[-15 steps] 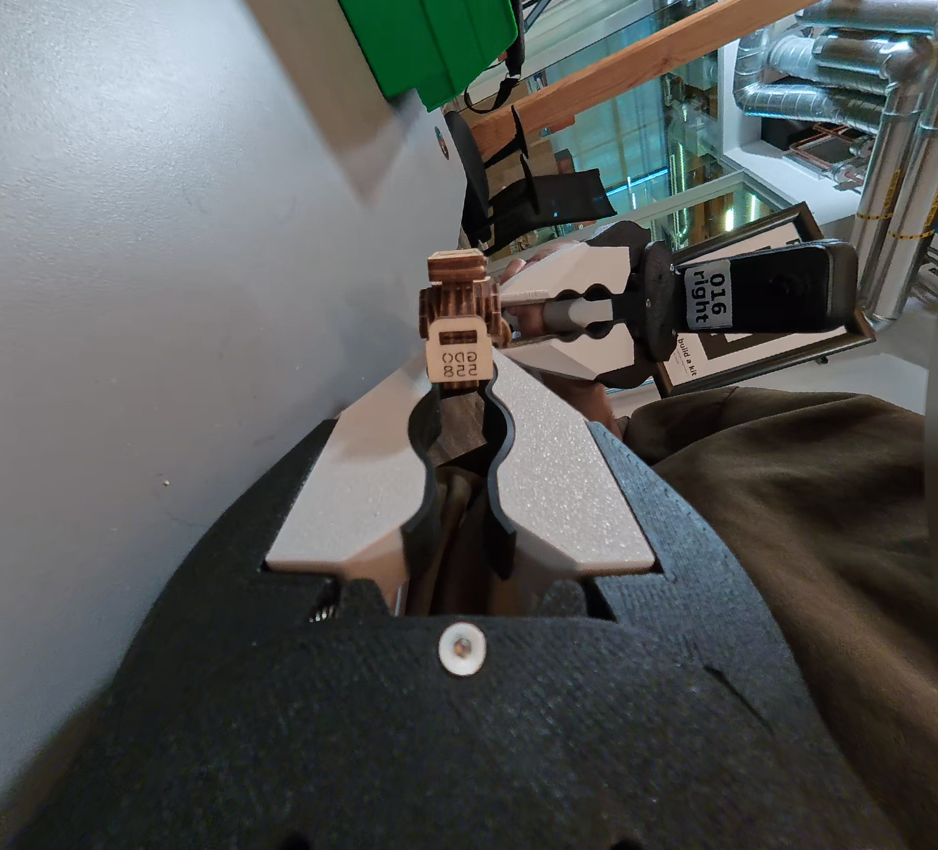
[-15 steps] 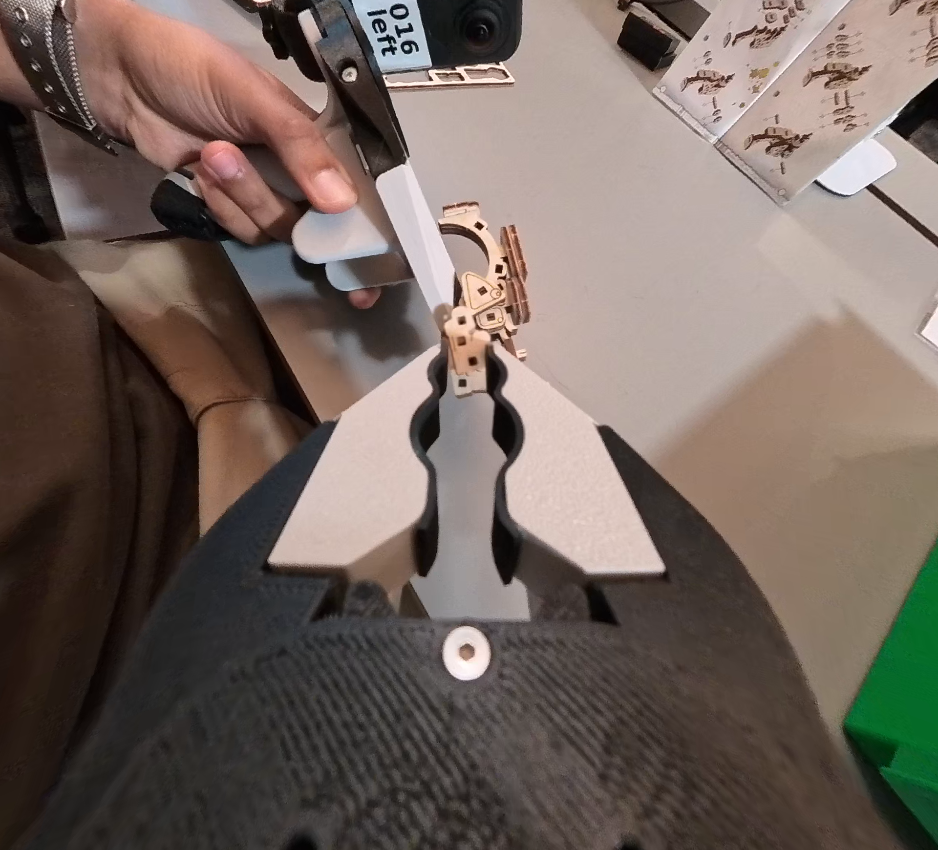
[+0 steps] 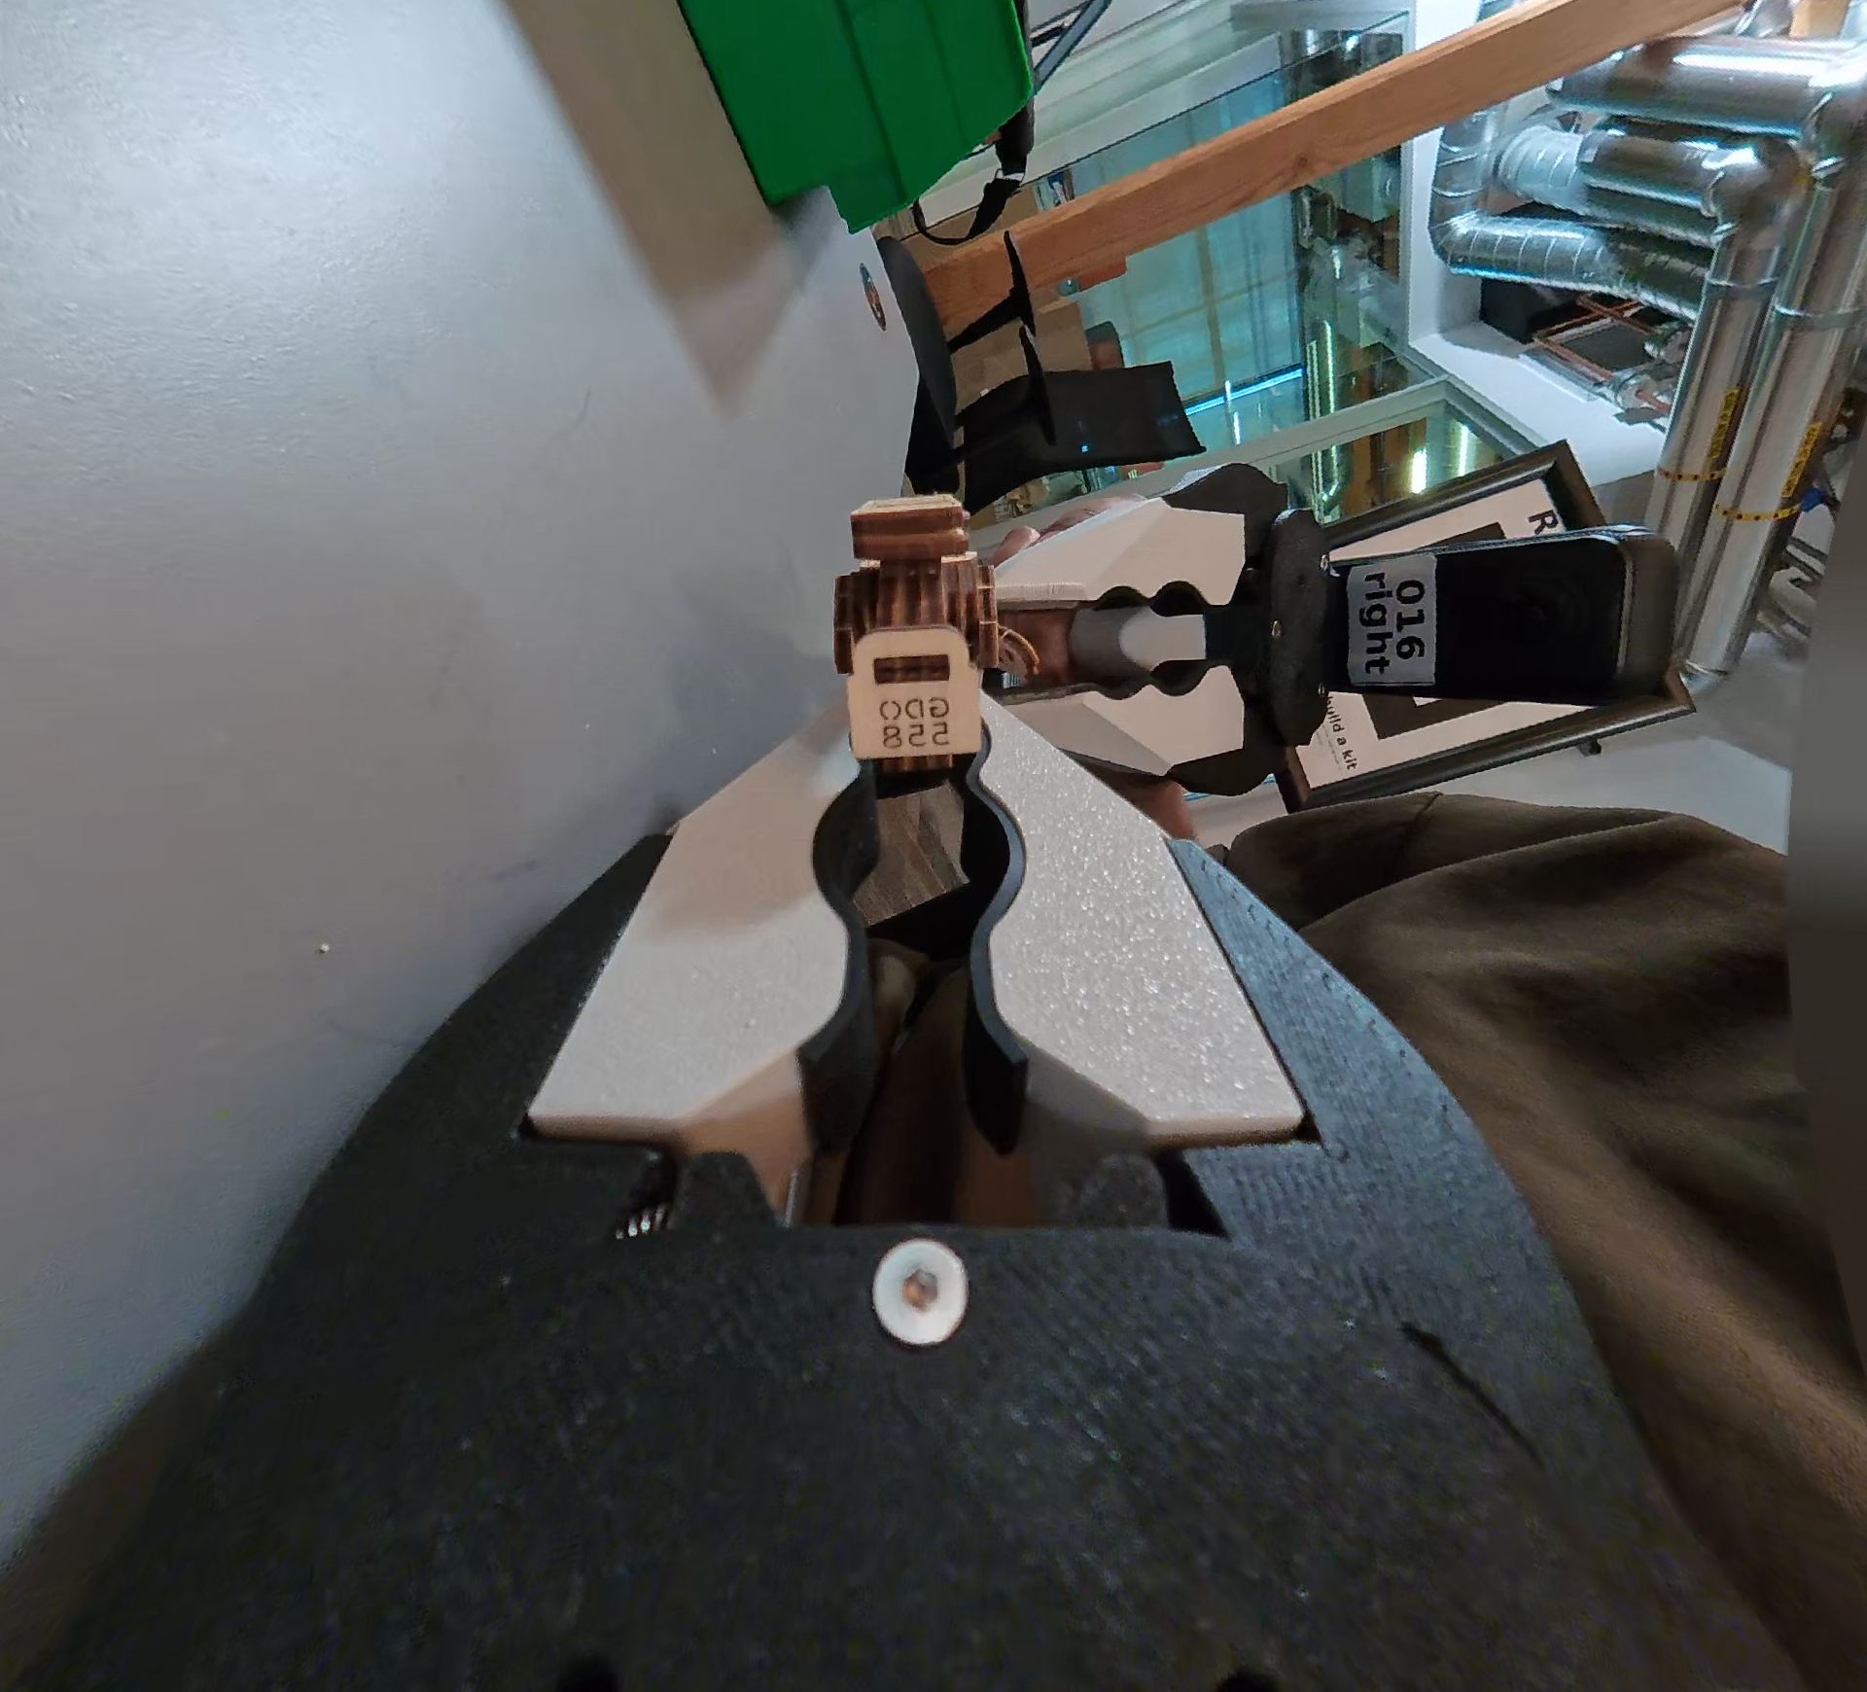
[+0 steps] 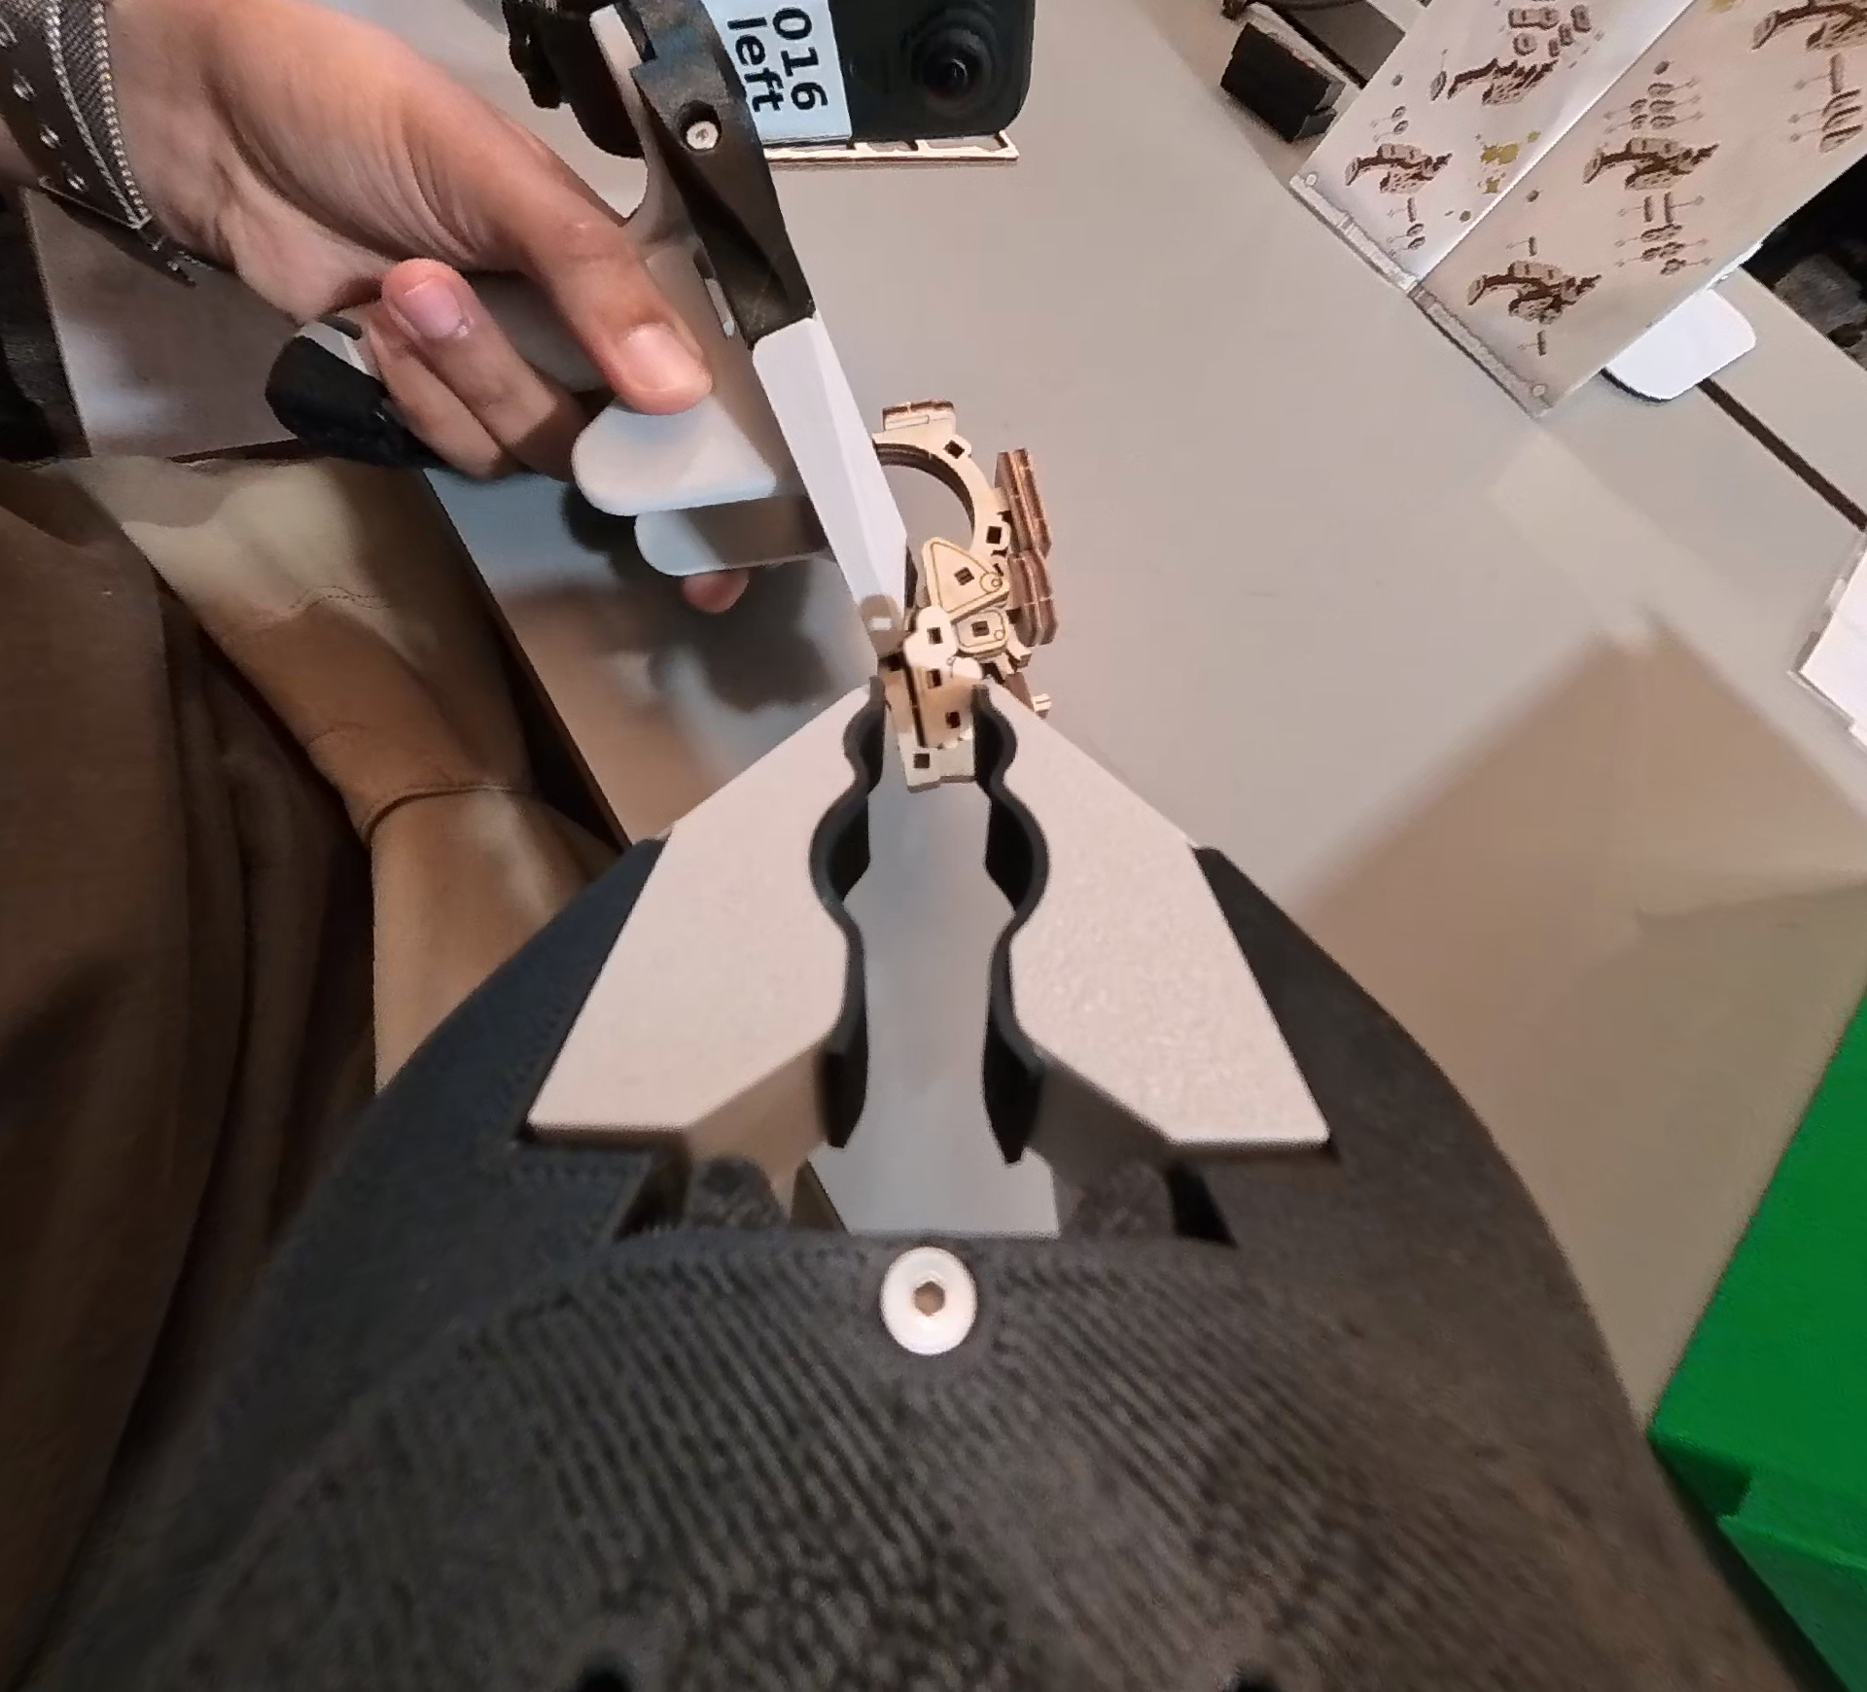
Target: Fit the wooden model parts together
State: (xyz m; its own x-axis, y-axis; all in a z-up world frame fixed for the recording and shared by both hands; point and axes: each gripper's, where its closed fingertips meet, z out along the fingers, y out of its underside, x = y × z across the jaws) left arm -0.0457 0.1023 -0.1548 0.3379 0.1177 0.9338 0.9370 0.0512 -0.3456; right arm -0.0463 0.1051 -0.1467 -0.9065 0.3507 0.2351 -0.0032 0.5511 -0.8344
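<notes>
Two grippers meet above the grey bench (image 4: 1263, 451). On the left, my left gripper (image 3: 917, 759) pinches the wooden model (image 3: 909, 633) at its plate end. To its right, my right gripper (image 4: 935, 724) clamps a small wooden part (image 4: 935, 714) that touches the model's side. Farthest right sits a green bin (image 4: 1798, 1340).

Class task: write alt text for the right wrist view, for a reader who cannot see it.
The right gripper pinches a small wooden part against the wooden model clamped in the hand-held left gripper, above a grey table.
</notes>
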